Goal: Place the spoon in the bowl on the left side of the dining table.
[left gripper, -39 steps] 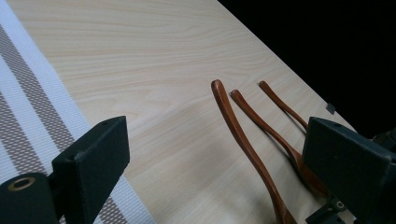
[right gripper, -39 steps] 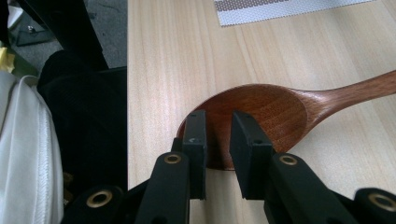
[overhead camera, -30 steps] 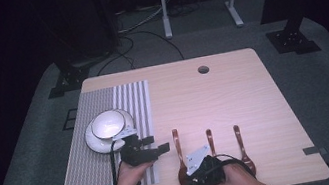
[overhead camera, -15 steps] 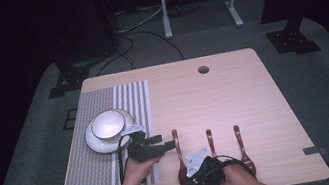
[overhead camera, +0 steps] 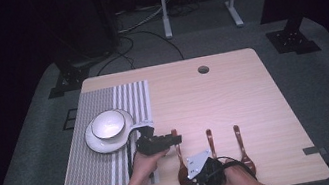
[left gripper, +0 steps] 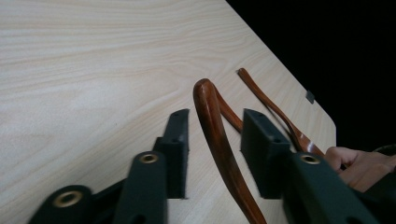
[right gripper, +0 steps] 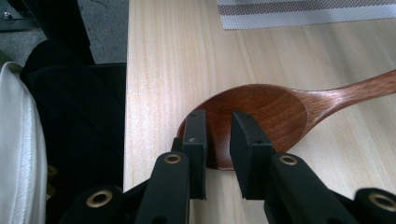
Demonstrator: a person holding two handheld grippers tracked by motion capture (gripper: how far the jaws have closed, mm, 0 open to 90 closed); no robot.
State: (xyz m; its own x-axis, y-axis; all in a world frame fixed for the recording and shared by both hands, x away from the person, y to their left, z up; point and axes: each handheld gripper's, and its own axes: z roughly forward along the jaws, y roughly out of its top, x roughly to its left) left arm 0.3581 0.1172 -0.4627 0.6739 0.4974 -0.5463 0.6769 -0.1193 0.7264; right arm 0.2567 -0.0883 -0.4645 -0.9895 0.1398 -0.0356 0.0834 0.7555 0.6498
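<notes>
Three wooden spoons (overhead camera: 209, 140), one bowl (overhead camera: 107, 124), one saucer (overhead camera: 95, 143).

My high view looks forward and down from above the near edge of the bench (overhead camera: 233, 91); my left gripper view sits low and close, facing along the handle of the leftmost spoon (left gripper: 217, 140); my right gripper view, equally close, faces that spoon's bowl, so all three share it.

A light wooden table (overhead camera: 234, 96) is standing on grey carpet and carrying a striped placemat (overhead camera: 93, 155) at its left and three brown wooden spoons (overhead camera: 210, 141) lying side by side near its front edge, handles pointing away.
</notes>
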